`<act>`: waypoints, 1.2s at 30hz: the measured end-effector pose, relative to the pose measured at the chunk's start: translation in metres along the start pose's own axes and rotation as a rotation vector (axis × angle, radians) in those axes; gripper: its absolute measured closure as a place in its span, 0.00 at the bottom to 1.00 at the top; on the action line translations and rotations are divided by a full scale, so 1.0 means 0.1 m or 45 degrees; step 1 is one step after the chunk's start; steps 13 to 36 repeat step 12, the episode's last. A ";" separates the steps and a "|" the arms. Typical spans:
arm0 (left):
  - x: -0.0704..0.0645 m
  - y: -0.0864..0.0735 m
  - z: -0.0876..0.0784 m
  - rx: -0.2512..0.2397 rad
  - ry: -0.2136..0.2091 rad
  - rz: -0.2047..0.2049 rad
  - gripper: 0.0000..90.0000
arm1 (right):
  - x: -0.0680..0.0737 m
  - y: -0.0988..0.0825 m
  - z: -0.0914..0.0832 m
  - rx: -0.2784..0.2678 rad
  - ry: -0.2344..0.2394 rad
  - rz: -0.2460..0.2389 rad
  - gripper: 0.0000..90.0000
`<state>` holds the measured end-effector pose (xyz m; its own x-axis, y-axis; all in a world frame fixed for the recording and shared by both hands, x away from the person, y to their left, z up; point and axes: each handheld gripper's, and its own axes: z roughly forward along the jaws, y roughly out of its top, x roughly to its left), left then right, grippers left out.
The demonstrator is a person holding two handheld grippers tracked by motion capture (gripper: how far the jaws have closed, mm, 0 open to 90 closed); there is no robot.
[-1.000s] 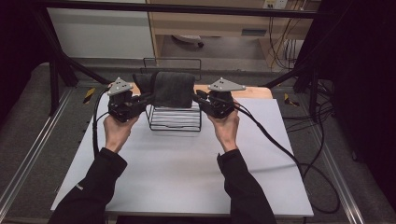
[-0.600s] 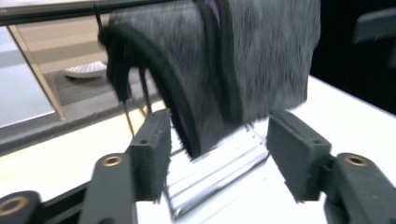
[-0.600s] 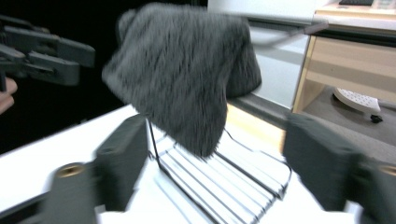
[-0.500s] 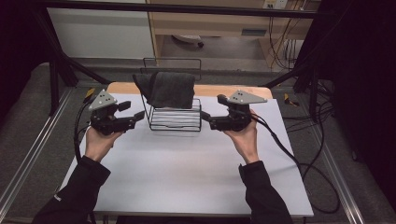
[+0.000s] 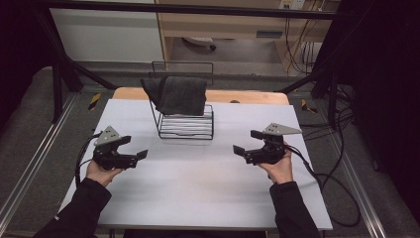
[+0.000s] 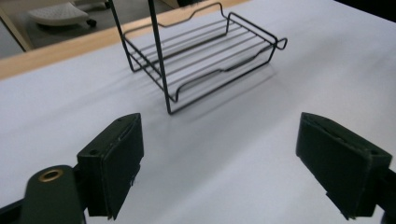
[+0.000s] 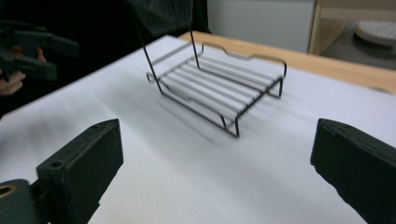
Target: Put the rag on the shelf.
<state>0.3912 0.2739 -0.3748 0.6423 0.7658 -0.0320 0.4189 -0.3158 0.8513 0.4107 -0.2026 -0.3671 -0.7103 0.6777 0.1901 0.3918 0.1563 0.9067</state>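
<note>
Grippers are held low over the white table (image 5: 198, 198), well apart: the left gripper (image 5: 134, 148) and the right gripper (image 5: 246, 141), both with jaws spread wide and empty. Between them, farther back, a dark grey cloth (image 5: 179, 94) is draped over the black wire rack (image 5: 185, 126).
</note>
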 end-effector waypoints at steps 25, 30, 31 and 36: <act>0.09 -0.36 0.03 0.047 -0.017 -0.050 0.17 | -0.16 -0.58 -0.18 0.106 -0.005 0.018 0.01; 0.09 -0.36 0.03 0.047 -0.017 -0.050 0.17 | -0.16 -0.58 -0.18 0.106 -0.005 0.018 0.01; 0.09 -0.36 0.03 0.047 -0.017 -0.050 0.17 | -0.16 -0.58 -0.18 0.106 -0.005 0.018 0.01; 0.09 -0.36 0.03 0.047 -0.017 -0.050 0.17 | -0.16 -0.58 -0.18 0.106 -0.005 0.018 0.01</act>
